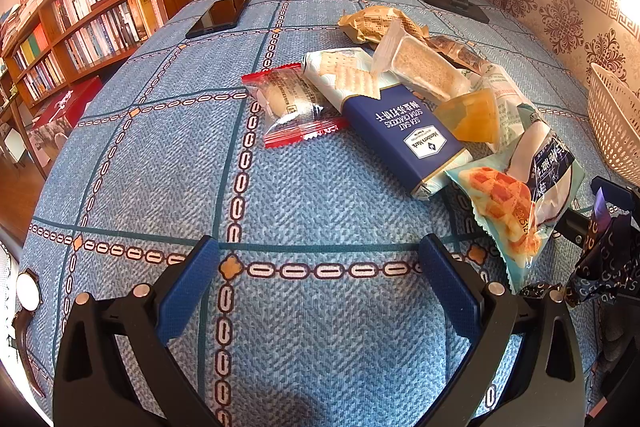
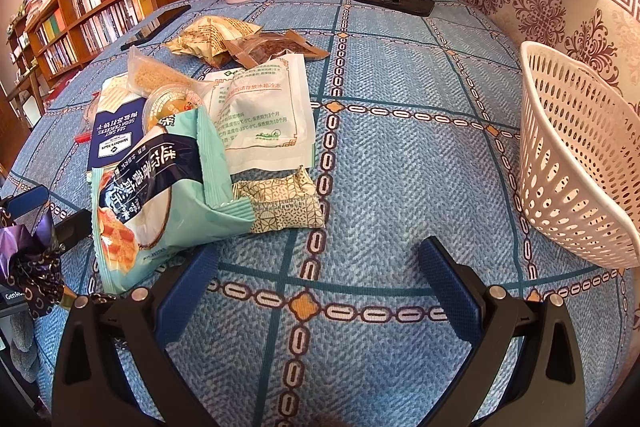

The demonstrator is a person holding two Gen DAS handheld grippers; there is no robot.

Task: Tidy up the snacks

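Both grippers hover low over the blue tablecloth, jaws spread wide, nothing held. The left gripper has the snack pile at about one o'clock; the red-edged packet lies nearest, slightly apart from the rest. From the right gripper, the pile sits at eleven o'clock and the white basket, tipped on its side, at two o'clock. Judging by this, no snack is sorted yet. Best start with a loose outer packet: approach flat, close on its sealed edge, lift clear before swinging basketward.
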